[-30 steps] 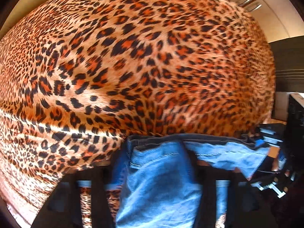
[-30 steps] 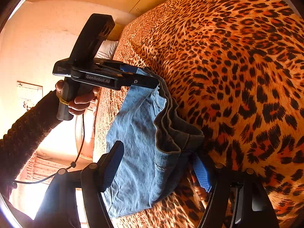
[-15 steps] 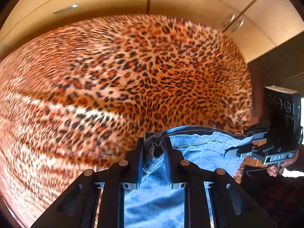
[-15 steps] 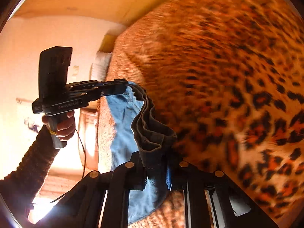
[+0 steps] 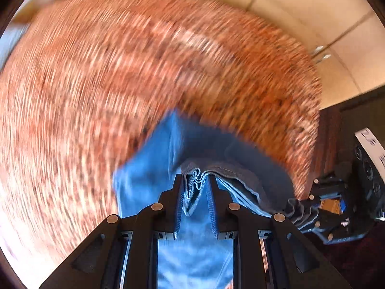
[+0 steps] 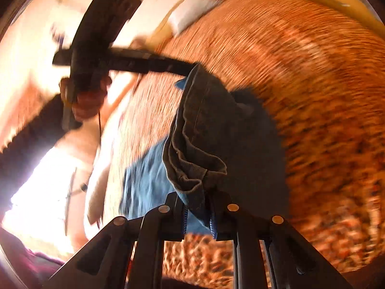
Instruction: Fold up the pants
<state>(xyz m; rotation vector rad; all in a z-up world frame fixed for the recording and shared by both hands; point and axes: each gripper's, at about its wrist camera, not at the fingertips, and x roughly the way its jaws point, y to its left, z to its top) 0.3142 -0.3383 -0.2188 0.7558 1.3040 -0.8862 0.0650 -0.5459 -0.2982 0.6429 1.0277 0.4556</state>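
Note:
The blue jeans hang lifted above the leopard-print bed. My left gripper is shut on a bunched edge of the denim. My right gripper is shut on another bunched part of the same edge. The edge stretches between the two grippers, and the rest of the jeans hangs below. In the left wrist view the right gripper shows at the right, clamped on denim. In the right wrist view the left gripper shows at upper left, held by a hand. Both views are motion-blurred.
The leopard-print bedspread fills most of both views. A white pillow lies at the bed's far end. Beige cabinet doors stand behind the bed. Dark furniture is at the right.
Both grippers closed on the jeans' edge and lifted it off the bed. The jeans now hang stretched between them, and both views swing fast.

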